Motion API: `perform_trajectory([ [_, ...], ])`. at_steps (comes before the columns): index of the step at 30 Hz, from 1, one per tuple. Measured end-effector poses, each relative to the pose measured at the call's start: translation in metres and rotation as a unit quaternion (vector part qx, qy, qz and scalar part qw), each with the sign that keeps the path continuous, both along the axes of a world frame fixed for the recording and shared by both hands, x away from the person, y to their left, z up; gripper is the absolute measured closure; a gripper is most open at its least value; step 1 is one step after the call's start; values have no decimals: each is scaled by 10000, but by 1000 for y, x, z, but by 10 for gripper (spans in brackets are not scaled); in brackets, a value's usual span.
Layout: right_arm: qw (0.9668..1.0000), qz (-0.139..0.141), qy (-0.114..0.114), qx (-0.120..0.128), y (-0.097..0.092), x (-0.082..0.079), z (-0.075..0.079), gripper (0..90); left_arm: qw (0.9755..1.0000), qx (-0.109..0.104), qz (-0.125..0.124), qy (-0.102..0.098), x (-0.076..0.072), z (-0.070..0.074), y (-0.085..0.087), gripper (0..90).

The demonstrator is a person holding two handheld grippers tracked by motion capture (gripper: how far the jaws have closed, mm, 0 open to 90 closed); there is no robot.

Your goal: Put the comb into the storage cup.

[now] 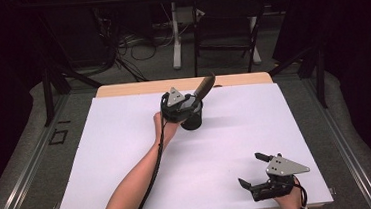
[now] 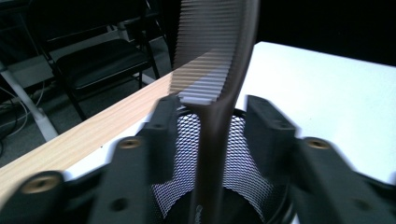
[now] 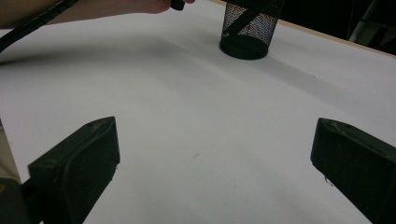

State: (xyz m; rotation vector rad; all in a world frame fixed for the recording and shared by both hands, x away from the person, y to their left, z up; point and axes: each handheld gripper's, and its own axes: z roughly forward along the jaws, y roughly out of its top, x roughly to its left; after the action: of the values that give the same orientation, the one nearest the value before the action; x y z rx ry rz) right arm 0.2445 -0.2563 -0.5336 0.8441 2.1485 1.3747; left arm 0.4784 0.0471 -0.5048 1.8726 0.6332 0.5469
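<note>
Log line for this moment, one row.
left gripper: open around comb | comb: in mesh cup | right gripper: open, empty

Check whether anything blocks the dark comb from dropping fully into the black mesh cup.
Nothing visible does. The dark plastic comb already stands handle-down inside the black wire-mesh cup, between the left gripper and its opened jaws, which no longer press it.

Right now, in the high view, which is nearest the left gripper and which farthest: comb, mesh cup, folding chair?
1. Dark brown plastic comb, between the left gripper jaws.
2. Black wire mesh cup, directly below.
3. Black folding chair, on the floor beyond the table.
</note>
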Motion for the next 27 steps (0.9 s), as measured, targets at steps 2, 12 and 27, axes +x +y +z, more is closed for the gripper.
perform_trajectory([
  [2, 10000, 1, -10, 3, 0, 0, 0, 8, 10000, 41, -52, 12, -1, 3, 1, 451],
  [12, 10000, -1, -8, -11, 1, 0, 0, 8, 9998, 91, -115, 148, -6, 13, 12, 265],
  [27, 10000, 4, 17, -3, 2, 1, 0, 8, 9971, 436, -124, 616, -19, 24, 30, 38],
])
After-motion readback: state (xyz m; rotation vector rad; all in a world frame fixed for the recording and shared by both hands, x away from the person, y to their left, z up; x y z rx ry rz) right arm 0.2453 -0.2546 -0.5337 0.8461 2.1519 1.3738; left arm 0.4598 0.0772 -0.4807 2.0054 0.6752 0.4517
